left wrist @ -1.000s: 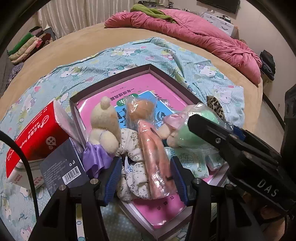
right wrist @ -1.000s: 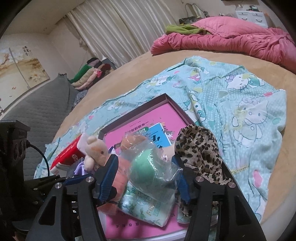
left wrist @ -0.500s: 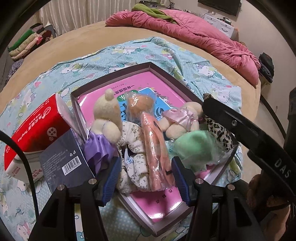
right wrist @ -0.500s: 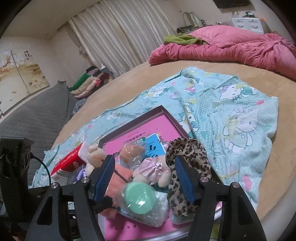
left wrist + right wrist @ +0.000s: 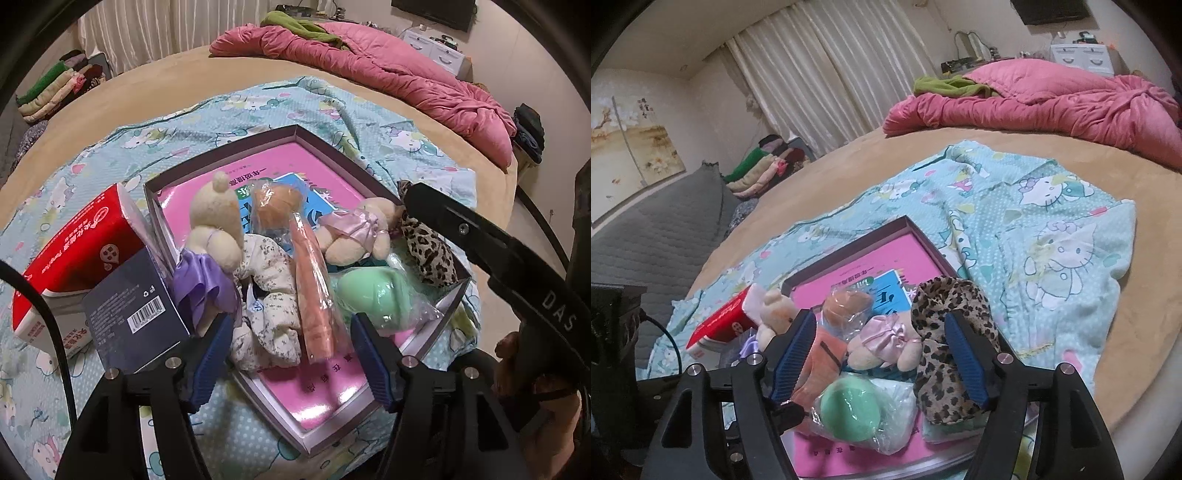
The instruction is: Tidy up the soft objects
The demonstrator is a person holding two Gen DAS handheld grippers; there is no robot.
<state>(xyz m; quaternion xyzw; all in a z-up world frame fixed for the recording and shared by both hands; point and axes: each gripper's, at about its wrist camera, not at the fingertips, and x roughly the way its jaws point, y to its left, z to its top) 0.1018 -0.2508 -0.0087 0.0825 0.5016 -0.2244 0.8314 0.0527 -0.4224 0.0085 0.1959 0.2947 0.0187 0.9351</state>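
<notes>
We are working on a wide round bed [image 5: 820,177] with a pink quilt [image 5: 1052,99] heaped at its far side and a pale blue cartoon-print sheet [image 5: 1052,236] spread in front of us. On that sheet lies a shallow grey box [image 5: 295,130] with a pink floor, and the soft things are gathered in it: a cream bear [image 5: 218,221] in a purple skirt leaning at the left wall, a floral cloth toy [image 5: 273,295] beside it, a bagged orange doll [image 5: 310,280] lying lengthwise across the middle, a small bear in a pink dress [image 5: 354,229] behind, a bagged green ball [image 5: 369,291] to the right, and a leopard-print cloth [image 5: 424,247] against the right wall. A red tissue pack [image 5: 74,254] and a dark carton [image 5: 136,314] stand just outside the left wall.

Our left hand-held gripper [image 5: 291,354] hovers over the floral toy and doll, jaws opening, pads clear of both. Our right hand-held gripper [image 5: 879,358] is likewise opening above the pink-dressed bear and green ball, gripping nothing.

To do this well, we judge it best to let both sets of jaws spread fully before lifting away, so no plastic bag snags on a pad, and then check that nothing hangs over the box wall.
</notes>
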